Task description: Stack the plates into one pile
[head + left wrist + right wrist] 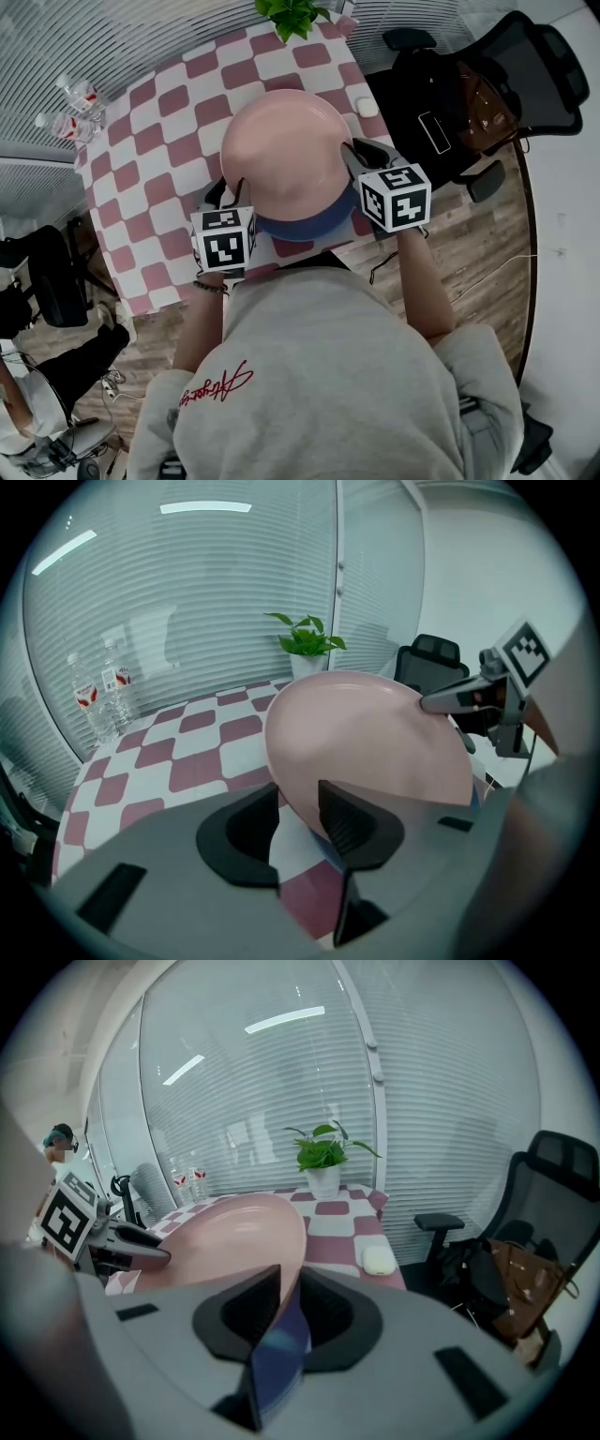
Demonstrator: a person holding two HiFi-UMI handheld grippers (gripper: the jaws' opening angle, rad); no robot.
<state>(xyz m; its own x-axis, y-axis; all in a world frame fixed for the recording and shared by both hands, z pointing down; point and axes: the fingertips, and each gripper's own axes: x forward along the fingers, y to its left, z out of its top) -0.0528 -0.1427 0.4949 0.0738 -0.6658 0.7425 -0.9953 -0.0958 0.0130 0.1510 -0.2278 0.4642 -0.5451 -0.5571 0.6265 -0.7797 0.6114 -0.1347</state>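
My head camera looks steeply down on the tabletop (169, 141). Cameras close behind my left tongs (300, 801) and right tongs (291, 1283) face 1 and 11 o'clock, sharing the pink plate (281, 155).

Pink plate (281, 155): plain pale pink — no pattern.
Blue plate (314, 225): dark blue.
Tabletop (159, 141): checked in dusty red and white squares.
Plant (291, 14), far edge of the tabletop: green leaves, white pot.
Chair (525, 75): black.
Sweatshirt (328, 375): grey — red script.

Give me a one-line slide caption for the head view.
Left gripper and right gripper grip a pink plate over a blue plate on the checkered table.
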